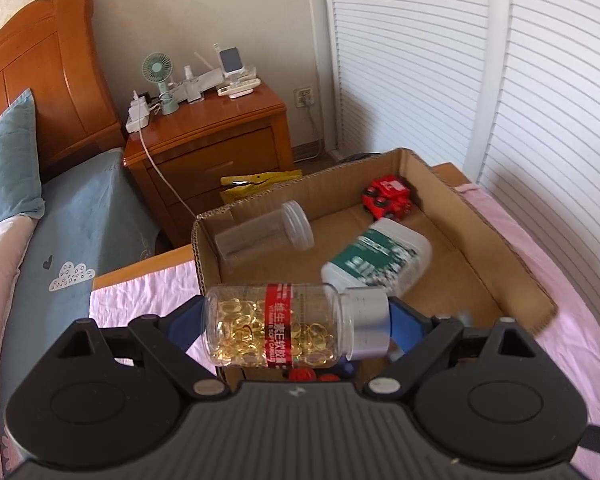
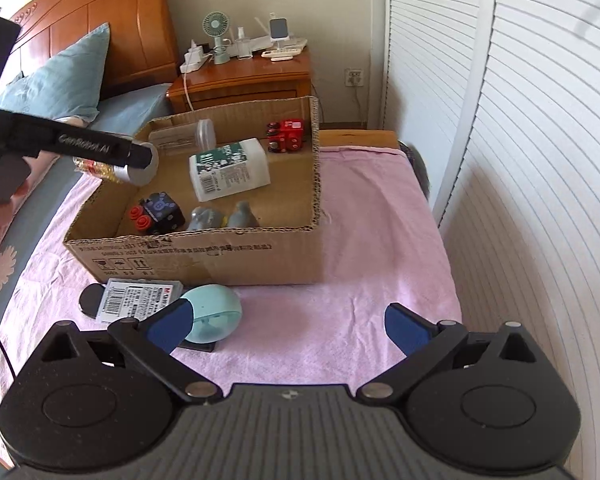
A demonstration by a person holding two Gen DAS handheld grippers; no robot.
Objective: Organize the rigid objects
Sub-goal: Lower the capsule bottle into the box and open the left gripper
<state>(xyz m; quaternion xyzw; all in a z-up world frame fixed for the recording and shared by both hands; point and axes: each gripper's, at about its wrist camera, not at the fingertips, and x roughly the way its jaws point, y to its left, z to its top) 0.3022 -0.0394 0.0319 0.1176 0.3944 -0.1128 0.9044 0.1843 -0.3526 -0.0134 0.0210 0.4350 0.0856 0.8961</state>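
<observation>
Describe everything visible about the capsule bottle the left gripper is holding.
The capsule bottle is clear plastic, about half full of golden soft capsules, with a red label band around its middle and a silver cap. It lies on its side, clamped end to end in the left gripper: one blue pad on its base, the other on the cap. It is held in the air over the near left edge of the cardboard box, touching nothing else that can be seen.

Orange wooden headboard behind blue-grey fabric pillow. Orange wooden nightstand beside the bed holds mint-green plastic desk fan, white power strip, white remote. White louvered closet doors on right. Wall socket with plug.
</observation>
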